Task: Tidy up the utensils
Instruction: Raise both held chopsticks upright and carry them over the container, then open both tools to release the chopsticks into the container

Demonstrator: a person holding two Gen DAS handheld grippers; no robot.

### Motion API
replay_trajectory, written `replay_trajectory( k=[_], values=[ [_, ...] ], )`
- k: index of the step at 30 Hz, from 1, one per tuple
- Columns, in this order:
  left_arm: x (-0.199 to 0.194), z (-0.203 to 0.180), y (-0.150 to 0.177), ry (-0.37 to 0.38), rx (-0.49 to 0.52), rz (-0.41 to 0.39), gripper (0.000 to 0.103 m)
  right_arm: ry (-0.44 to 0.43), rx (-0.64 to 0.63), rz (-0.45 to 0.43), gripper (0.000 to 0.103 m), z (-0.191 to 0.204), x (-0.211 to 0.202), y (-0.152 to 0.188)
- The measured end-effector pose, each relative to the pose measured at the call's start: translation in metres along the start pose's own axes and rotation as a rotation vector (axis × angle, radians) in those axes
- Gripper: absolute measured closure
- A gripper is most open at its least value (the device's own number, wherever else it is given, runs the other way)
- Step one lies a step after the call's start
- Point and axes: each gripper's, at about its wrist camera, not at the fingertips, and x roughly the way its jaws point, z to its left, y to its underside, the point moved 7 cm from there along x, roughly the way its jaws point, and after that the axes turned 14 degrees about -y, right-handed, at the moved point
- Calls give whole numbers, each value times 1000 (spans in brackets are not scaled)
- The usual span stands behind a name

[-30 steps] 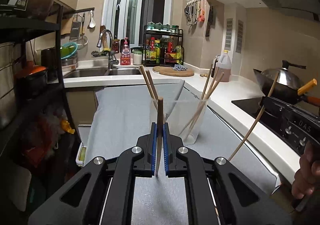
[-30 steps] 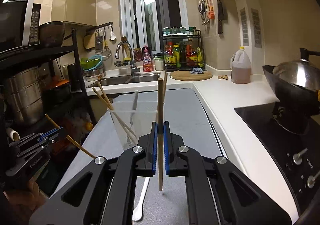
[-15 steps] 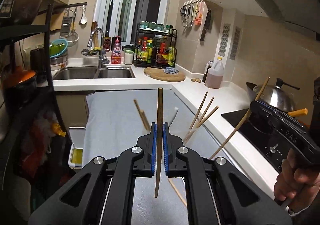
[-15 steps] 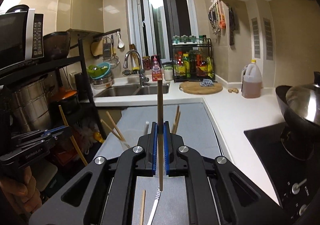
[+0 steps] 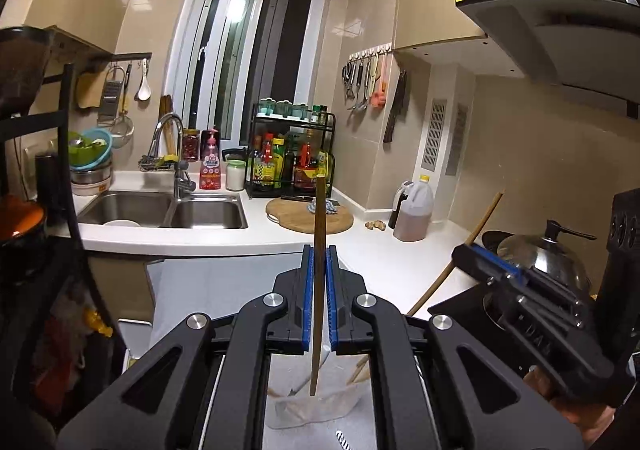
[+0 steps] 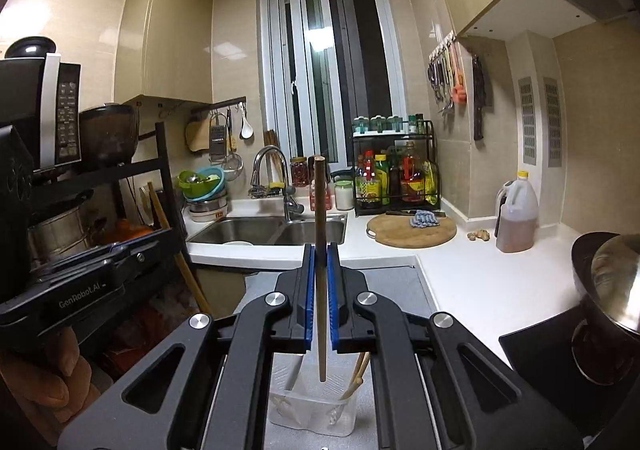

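My left gripper (image 5: 319,262) is clamped on one wooden chopstick (image 5: 318,250) — held upright, its lower tip hanging over the clear plastic container (image 5: 316,406) on the grey mat (image 5: 208,290). My right gripper (image 6: 319,262) pinches a second chopstick (image 6: 319,234) the same way, above that container (image 6: 316,414), which holds at least two chopsticks — open air around both sticks, white countertop (image 6: 472,274) edge to my right.

Both grippers are held level, side by side; the left gripper (image 5: 319,262) and right gripper (image 6: 320,262) each pinch a chopstick upright.
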Motion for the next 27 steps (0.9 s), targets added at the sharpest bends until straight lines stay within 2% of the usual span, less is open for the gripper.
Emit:
replay_trajectory(
  k=[7, 12, 13, 14, 16, 18, 27],
  values=[
    [50, 0, 42, -14, 6, 79, 97, -8, 12, 112, 97, -13, 42, 48],
    [67, 2, 68, -10, 15, 141, 97, -12, 15, 181, 95, -18, 59, 75],
    [68, 4, 70, -12, 13, 150, 95, -8, 14, 193, 94, -19, 61, 78],
    [67, 5, 72, -14, 13, 154, 89, -9, 17, 203, 91, -19, 61, 81],
    [64, 5, 72, -22, 18, 147, 82, -4, 14, 200, 87, -20, 58, 81],
    [56, 3, 69, -36, 38, 126, 81, 11, 0, 186, 80, -19, 52, 78],
    [18, 1, 63, -66, 50, 88, 79, 21, -39, 129, 80, -6, 14, 63]
  ],
)
